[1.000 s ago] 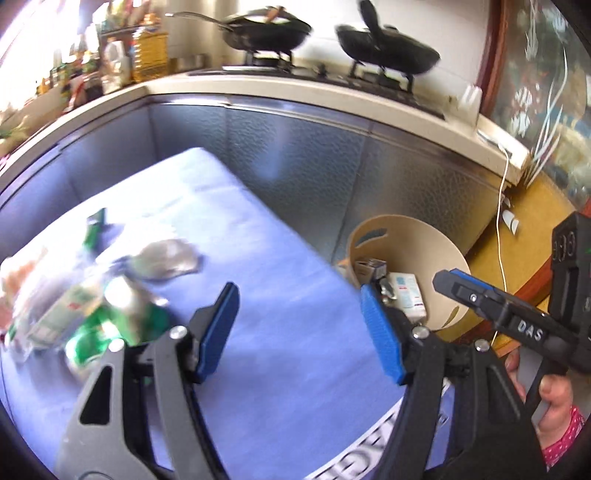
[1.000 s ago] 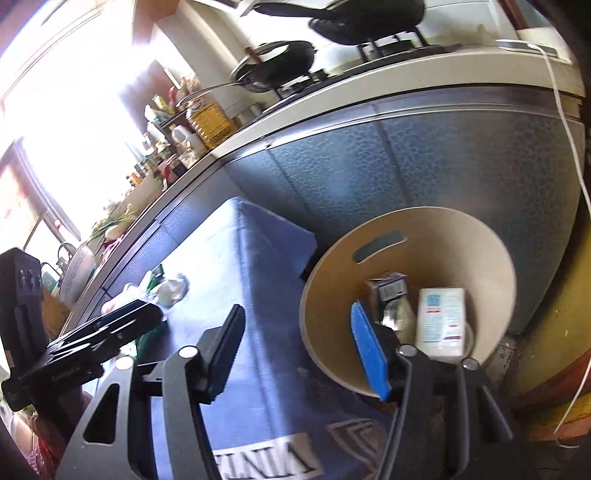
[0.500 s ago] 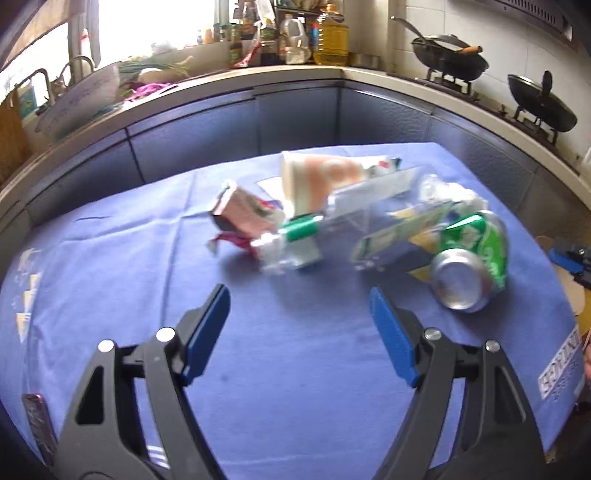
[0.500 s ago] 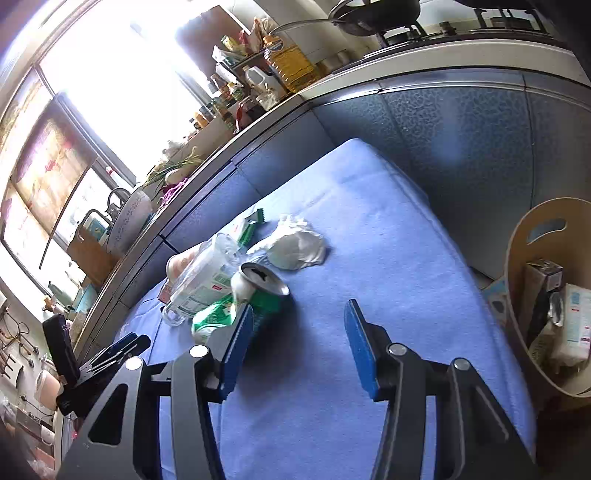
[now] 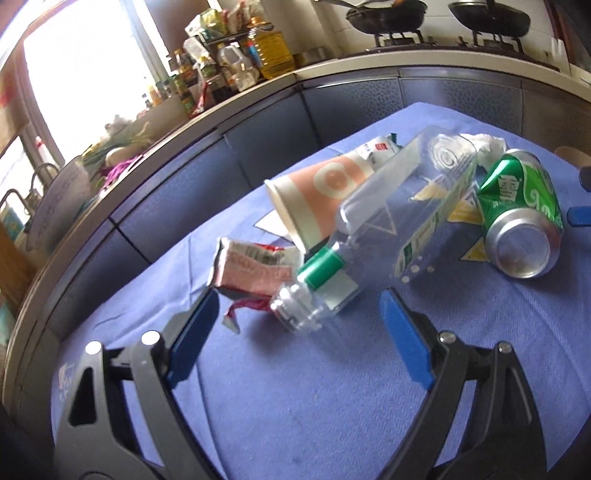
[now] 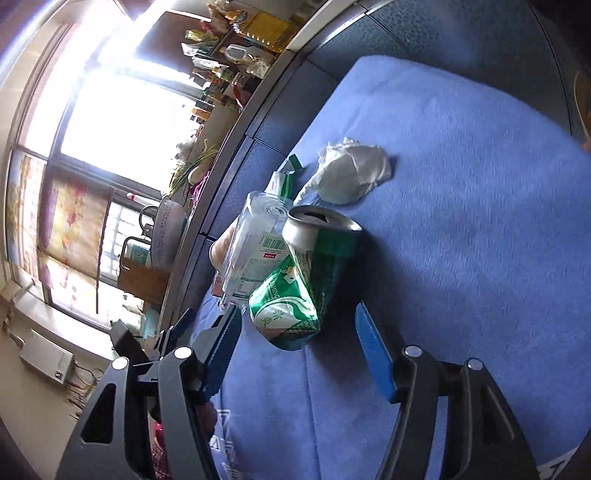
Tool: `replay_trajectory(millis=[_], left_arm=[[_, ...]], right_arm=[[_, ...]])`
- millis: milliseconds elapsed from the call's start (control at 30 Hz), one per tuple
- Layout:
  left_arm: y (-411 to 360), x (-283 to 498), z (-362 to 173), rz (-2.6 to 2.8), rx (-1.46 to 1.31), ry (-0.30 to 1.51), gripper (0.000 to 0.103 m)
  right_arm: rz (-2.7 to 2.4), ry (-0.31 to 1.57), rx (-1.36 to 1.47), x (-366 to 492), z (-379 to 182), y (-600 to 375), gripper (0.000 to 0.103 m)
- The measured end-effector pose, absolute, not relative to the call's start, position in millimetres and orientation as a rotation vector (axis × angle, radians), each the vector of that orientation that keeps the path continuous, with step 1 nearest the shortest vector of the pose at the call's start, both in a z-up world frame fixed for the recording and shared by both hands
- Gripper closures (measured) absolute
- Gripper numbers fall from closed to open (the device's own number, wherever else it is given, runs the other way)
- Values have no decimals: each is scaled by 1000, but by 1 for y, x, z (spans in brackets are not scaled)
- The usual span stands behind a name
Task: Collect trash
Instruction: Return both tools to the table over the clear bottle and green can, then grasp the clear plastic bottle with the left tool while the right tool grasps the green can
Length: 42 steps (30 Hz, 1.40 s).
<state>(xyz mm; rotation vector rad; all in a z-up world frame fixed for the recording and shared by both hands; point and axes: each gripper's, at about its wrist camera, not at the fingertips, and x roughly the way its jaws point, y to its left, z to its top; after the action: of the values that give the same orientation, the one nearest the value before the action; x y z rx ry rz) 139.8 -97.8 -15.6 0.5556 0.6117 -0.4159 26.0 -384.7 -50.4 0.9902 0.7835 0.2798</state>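
Note:
Trash lies in a heap on the blue-clothed table (image 5: 332, 406). A clear plastic bottle (image 5: 388, 229) lies with its open neck toward my left gripper (image 5: 299, 339), whose jaws are opening with nothing between them. Beside the bottle are an orange paper cup (image 5: 317, 195), a crushed red carton (image 5: 251, 269), a dented green can (image 5: 521, 214) and a white tissue (image 5: 484, 146). My right gripper (image 6: 299, 350) is opening too, with the green can (image 6: 295, 280) just ahead of its tips and untouched. Beyond the can lie the bottle (image 6: 255, 251), the tissue (image 6: 351, 177) and a green wrapper (image 6: 288, 177).
A curved kitchen counter (image 5: 221, 122) wraps behind the table, crowded with bottles and an oil jug (image 5: 271, 48). Two pans (image 5: 388, 14) sit on the stove at the back right. The left gripper's tips (image 6: 177, 328) show at the table's near left edge.
Both views have swung away from the beige bin to the trash heap. Both grippers have come closer to the heap, and their jaws stand wider than before.

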Motion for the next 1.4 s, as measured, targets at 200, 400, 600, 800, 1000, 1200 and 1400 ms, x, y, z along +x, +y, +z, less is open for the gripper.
replay_trajectory(millis=[200, 400, 600, 800, 1000, 1200, 1400], left_arm=[[-110, 152, -33, -451, 642, 622, 18], [-107, 167, -41, -485, 615, 670, 18], [-111, 167, -45, -528, 607, 701, 50], [-112, 144, -45, -570, 588, 724, 63], [-95, 109, -43, -596, 497, 768, 64], [-74, 55, -46, -610, 461, 816, 61], [-62, 40, -33, -593, 394, 834, 23]], right_arm=[[245, 818, 977, 40, -54, -378, 39], [226, 824, 984, 49, -61, -371, 39], [243, 833, 1009, 49, -66, -365, 54], [262, 840, 1015, 42, -67, -364, 76], [264, 836, 962, 20, -59, -363, 76], [257, 842, 943, -9, -63, -368, 76], [269, 855, 981, -16, -68, -373, 75]])
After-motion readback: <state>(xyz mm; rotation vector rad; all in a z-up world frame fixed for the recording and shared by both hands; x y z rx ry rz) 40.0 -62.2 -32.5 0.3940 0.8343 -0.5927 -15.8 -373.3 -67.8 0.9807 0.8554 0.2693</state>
